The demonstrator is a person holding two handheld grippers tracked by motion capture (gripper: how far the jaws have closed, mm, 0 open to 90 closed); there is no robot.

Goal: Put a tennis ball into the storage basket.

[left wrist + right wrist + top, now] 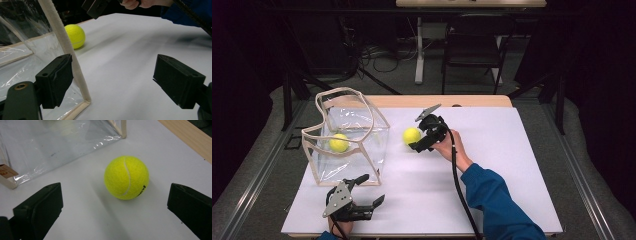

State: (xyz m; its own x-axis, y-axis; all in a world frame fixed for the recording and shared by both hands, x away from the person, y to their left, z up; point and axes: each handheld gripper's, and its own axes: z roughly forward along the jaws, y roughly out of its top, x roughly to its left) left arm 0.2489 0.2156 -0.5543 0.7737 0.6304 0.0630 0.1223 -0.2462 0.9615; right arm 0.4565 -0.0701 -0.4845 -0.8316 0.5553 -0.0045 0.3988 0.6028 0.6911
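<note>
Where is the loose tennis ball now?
In the high view the tennis ball lies on the white table, right of the clear bag, just before the open right gripper.

Lying flat over nearly the whole worktop: a white sheet [502, 150], leaving bare only a wooden strip [437, 101] along the far edge. Standing on the floor beyond that far edge: a black chair [474, 45], and left of it a white table leg [419, 50]. Trailing over the floor near that leg: dark cables [382, 55].
</note>
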